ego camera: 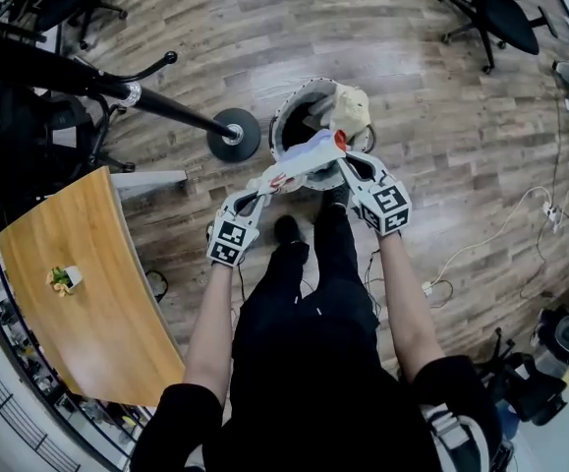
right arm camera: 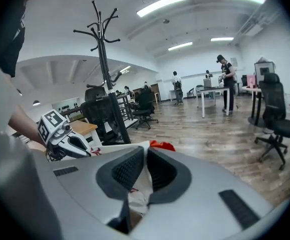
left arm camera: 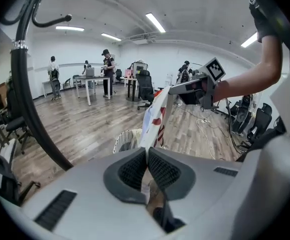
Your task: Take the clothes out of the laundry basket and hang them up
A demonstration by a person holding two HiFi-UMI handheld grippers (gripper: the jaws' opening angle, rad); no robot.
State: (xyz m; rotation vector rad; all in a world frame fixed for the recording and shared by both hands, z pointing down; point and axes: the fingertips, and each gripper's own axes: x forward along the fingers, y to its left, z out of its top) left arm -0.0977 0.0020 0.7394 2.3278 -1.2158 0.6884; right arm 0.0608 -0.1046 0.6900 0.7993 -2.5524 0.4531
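A white garment with red print (ego camera: 300,159) hangs stretched between my two grippers, above the round white laundry basket (ego camera: 286,118). My left gripper (ego camera: 263,185) is shut on its lower left end, and my right gripper (ego camera: 344,159) is shut on its upper right end. In the left gripper view the jaws (left arm camera: 147,152) pinch the cloth (left arm camera: 155,115), which runs up to the right gripper (left arm camera: 194,87); the basket (left arm camera: 126,140) shows below. In the right gripper view the jaws (right arm camera: 146,154) clamp white cloth (right arm camera: 138,185), with the left gripper (right arm camera: 59,137) off to the left. A cream cloth (ego camera: 352,107) lies in the basket.
A black coat rack (ego camera: 156,105) stands with its round base (ego camera: 233,134) just left of the basket; its hooks (right arm camera: 101,31) rise in the right gripper view. A curved wooden table (ego camera: 87,313) with a small plant (ego camera: 63,279) is at the left. Office chairs (ego camera: 501,10) and floor cables (ego camera: 505,226) lie right.
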